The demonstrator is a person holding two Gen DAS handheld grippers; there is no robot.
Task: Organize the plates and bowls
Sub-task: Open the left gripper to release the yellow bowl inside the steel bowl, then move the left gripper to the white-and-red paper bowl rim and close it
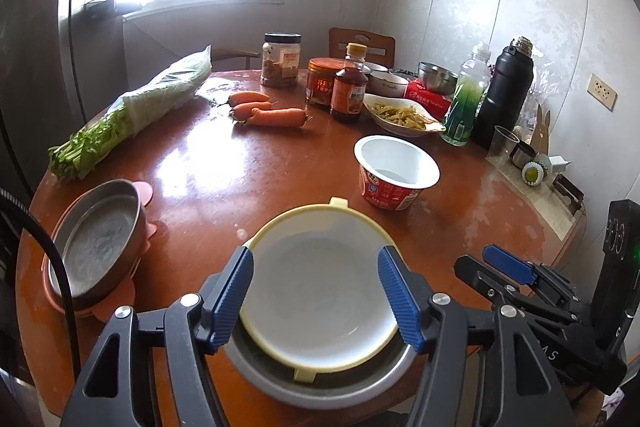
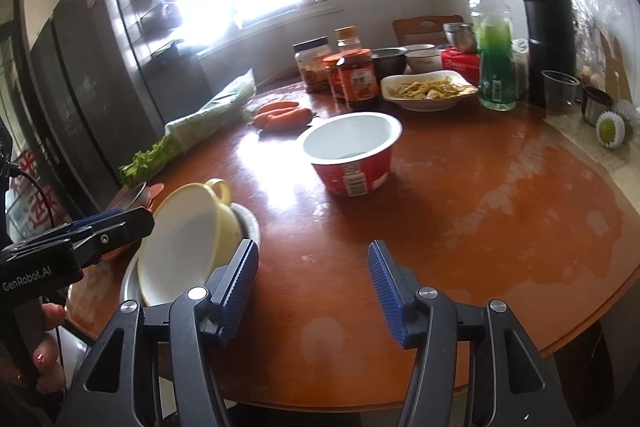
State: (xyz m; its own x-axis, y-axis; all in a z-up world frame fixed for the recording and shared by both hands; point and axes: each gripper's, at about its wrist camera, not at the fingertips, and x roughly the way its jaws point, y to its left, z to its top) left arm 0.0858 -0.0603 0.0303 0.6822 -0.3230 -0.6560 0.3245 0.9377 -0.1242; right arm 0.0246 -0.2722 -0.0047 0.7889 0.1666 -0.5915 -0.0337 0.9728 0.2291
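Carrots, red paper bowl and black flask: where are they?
Carrots (image 1: 276, 115): left wrist view, on the biggest carrot's body.
Red paper bowl (image 2: 352, 175): right wrist view, on its red outer wall.
Black flask (image 2: 546, 27): right wrist view, mid-body.

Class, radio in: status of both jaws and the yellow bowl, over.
Left gripper and right gripper: jaws open, empty. Yellow bowl nested in metal dish, tilted. Red cup beyond, clear.

The left gripper (image 1: 316, 301) points forward and downward with its blue-padded jaws apart, the pads clear of anything between them. The right gripper (image 2: 314, 293) also tilts downward, jaws parted with nothing between them; in the left wrist view it sits at about 4 o'clock. Bare fingers (image 2: 50, 351) wrap the left gripper's handle at 8 o'clock in the right wrist view.
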